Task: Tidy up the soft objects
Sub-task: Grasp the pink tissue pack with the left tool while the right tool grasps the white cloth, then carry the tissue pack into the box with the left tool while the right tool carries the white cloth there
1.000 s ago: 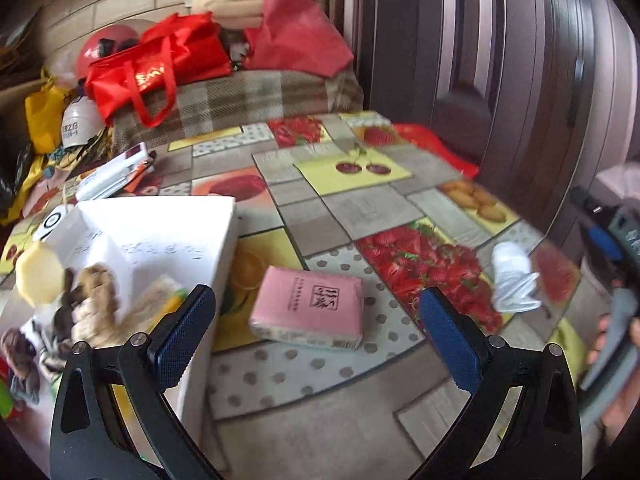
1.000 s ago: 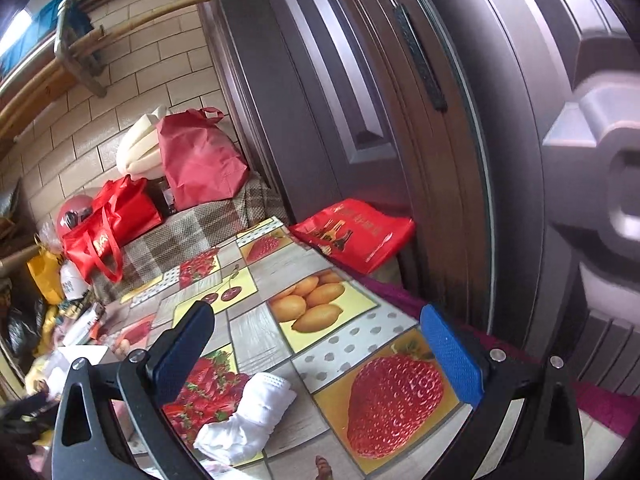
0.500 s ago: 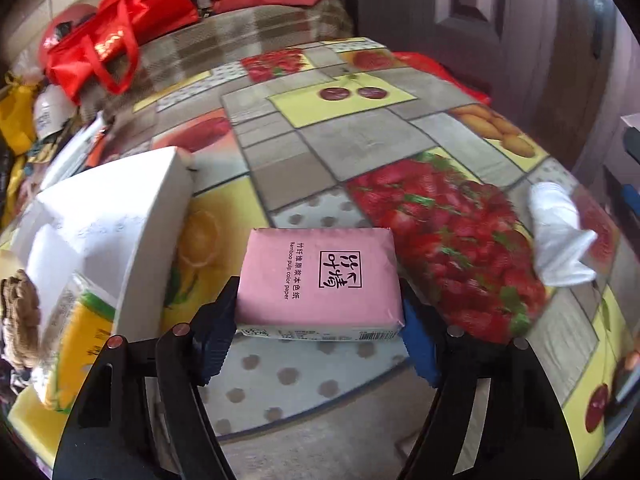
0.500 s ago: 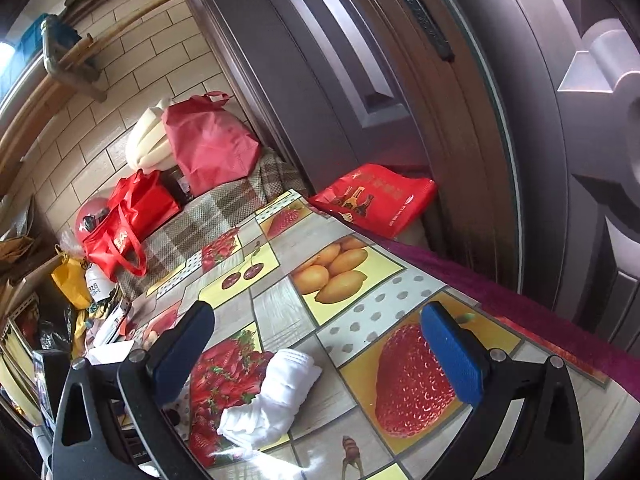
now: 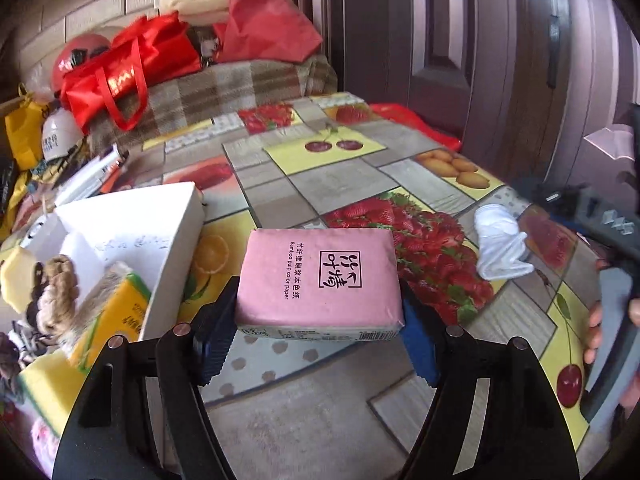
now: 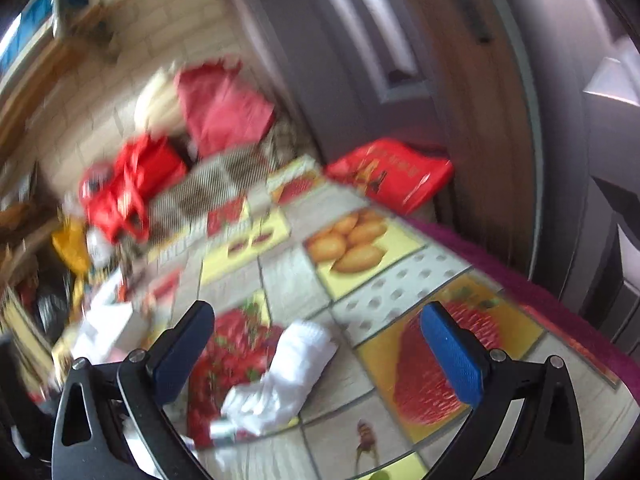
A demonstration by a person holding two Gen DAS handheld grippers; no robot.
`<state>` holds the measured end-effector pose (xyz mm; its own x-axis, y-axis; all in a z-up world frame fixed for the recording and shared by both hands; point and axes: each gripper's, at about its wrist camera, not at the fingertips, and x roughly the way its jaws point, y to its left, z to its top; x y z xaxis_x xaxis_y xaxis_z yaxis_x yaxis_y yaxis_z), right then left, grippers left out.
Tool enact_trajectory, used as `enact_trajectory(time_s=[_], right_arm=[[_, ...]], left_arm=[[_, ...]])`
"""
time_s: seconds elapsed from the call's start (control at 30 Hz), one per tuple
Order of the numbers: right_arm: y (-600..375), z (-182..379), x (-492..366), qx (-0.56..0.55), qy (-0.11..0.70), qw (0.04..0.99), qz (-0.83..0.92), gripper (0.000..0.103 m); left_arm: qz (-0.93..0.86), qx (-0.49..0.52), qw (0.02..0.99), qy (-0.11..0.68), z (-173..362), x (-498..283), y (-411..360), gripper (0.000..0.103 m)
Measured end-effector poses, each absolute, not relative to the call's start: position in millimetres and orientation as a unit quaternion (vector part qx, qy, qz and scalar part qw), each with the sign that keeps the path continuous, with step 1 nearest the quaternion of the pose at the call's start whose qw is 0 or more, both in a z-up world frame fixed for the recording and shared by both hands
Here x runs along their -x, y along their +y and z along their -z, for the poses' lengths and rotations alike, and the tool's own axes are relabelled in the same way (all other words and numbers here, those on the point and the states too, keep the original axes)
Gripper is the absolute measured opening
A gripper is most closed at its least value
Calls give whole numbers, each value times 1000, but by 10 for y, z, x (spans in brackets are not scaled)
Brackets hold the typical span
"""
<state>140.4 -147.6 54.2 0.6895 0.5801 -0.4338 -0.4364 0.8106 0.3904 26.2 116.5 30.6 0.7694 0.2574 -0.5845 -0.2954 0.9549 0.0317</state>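
- The left gripper is clamping a pink tissue pack between its two blue-padded fingers, which are pressing against the pack's left and right sides after having just been closing on it.
- The pink tissue pack is sitting flat-side up in that grip, its printed label facing the camera, over the dotted and orange-patterned squares of the counter; whether its underside is touching the cloth I cannot tell.
- A white box is standing just left of the pack, holding a yellow tissue pack, a knitted brownish item and other soft things that are too crowded to name.
- A white sock is lying crumpled on the counter to the right of the pink pack, well apart from it, partly over the strawberry print.
- The right gripper is hanging above the counter with its fingers spread wide and nothing between the pads; the white sock is lying on the cloth below and between them, untouched.
- The right wrist view is coming through blurred, so fine detail there is unreadable.
- In the left wrist view a hand is wrapping around the grey handle of the right gripper at the right edge.
- Red bags are lying on a plaid-covered surface at the far end, beside a dark door.
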Motion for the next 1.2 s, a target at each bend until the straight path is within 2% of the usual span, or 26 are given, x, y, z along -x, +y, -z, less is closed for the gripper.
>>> enact_trajectory(time_s=[0.23, 0.27, 0.33, 0.37, 0.4, 0.7, 1.2], right_arm=[[-844, -281, -1459, 7, 397, 862, -316, 103], [-818, -269, -1470, 15, 402, 860, -313, 98], [-772, -268, -1457, 30, 401, 861, -310, 73], [-744, -268, -1433, 41, 399, 861, -312, 41], [-724, -281, -1415, 48, 395, 862, -314, 34], [-736, -433, -1135, 58, 332, 875, -346, 34], [-767, -750, -500, 45, 147, 919, -362, 34]], left_arm=[[-142, 0, 952, 270, -380, 95, 1018, 74], [-144, 5, 953, 268, -388, 127, 1036, 74], [-145, 21, 953, 265, -397, 171, 1092, 74], [-145, 27, 953, 264, -400, 184, 1117, 74], [-145, 34, 953, 263, -403, 195, 1141, 74], [-141, 38, 956, 254, -417, 249, 1155, 74], [-161, 25, 967, 197, -504, 456, 1106, 74]])
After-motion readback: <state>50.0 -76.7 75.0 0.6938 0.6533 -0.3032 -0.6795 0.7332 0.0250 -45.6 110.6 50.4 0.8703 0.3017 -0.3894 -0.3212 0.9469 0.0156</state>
